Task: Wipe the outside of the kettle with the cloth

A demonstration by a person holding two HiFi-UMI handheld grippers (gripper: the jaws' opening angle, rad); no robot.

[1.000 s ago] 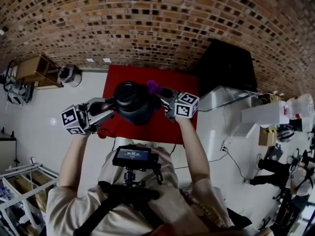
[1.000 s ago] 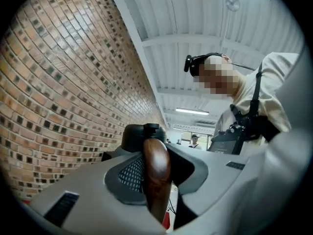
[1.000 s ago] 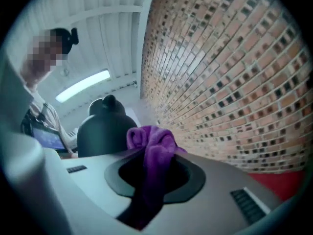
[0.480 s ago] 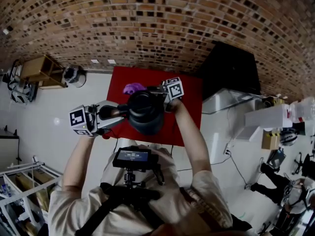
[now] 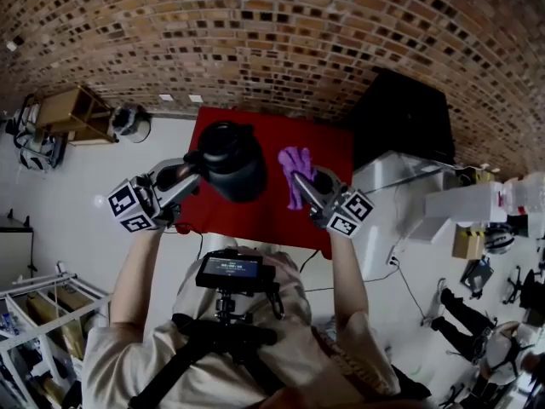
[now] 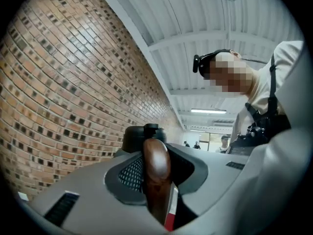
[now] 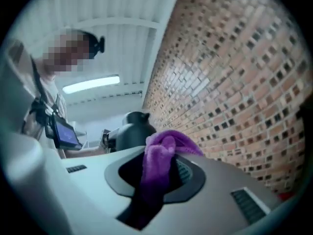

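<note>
A black kettle (image 5: 230,162) hangs above the red table (image 5: 255,216), carried by its brown handle (image 6: 156,173). My left gripper (image 5: 194,170) is shut on that handle from the left; in the left gripper view the handle fills the gap between the jaws (image 6: 157,180) and the kettle's lid (image 6: 142,135) shows beyond. My right gripper (image 5: 298,177) is shut on a purple cloth (image 5: 296,162), a short gap right of the kettle and not touching it. In the right gripper view the cloth (image 7: 161,158) bunches between the jaws (image 7: 159,177), with the kettle (image 7: 131,129) behind it.
A brick wall runs along the back. A black cabinet (image 5: 396,113) stands right of the table and a white counter (image 5: 400,173) is next to it. A wooden shelf (image 5: 72,118) sits at far left. A camera rig (image 5: 230,271) hangs on the person's chest.
The right gripper with the cloth swung from behind the kettle's far side out to its right and came clear of it. The kettle shifted left and a little farther away.
</note>
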